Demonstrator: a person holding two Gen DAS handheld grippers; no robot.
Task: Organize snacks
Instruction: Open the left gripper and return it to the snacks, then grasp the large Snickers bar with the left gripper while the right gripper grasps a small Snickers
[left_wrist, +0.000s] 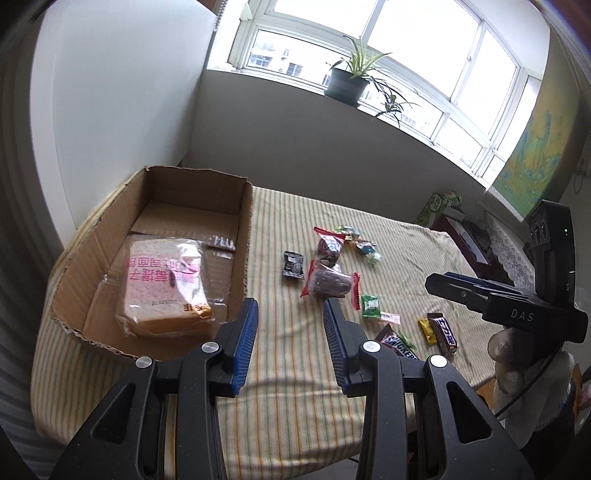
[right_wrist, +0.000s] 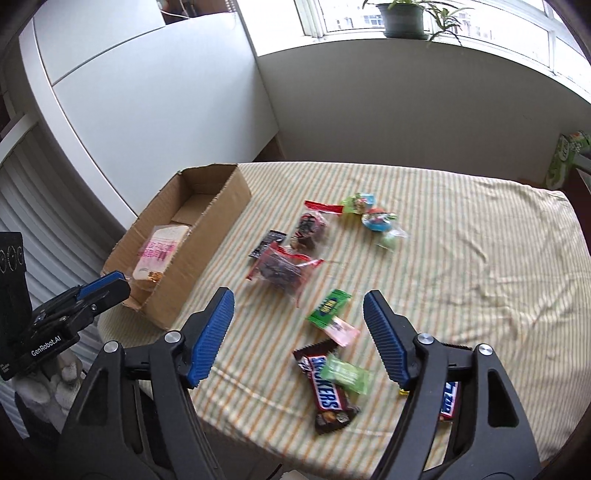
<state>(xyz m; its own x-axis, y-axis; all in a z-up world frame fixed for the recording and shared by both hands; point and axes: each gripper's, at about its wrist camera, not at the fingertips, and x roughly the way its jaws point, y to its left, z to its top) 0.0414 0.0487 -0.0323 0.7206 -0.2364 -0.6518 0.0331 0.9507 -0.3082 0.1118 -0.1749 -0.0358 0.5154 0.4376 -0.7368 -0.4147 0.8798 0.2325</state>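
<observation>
Snacks lie scattered on the striped cloth (right_wrist: 461, 258), and I work across them from the left. At far left sits the cardboard box (right_wrist: 207, 236), with one wrapped bread slice (left_wrist: 166, 284) already flat inside it. My left gripper (left_wrist: 290, 325) hovers just right of the box's near corner, jaws partly apart with nothing between them. Next come the red-edged dried fruit packs (right_wrist: 284, 269) and a small black packet (left_wrist: 293, 264) near the middle, with the round candies (right_wrist: 373, 218) farther back. Nearer me are the green sweet (right_wrist: 328, 306) touching a pink one (right_wrist: 345, 330), then the Snickers bar (right_wrist: 327, 391) with a pale green wrapper (right_wrist: 349, 374) lying over it. My right gripper (right_wrist: 299, 332) hangs above these with its jaws spread wide and empty. I judge the step in hand is picking the next snack; I would bring the fingers down either side of the Snickers bar, across its narrow width, and avoid pinching the loose wrapper on top. Far right, another bar (left_wrist: 443, 332) waits by the table edge.
</observation>
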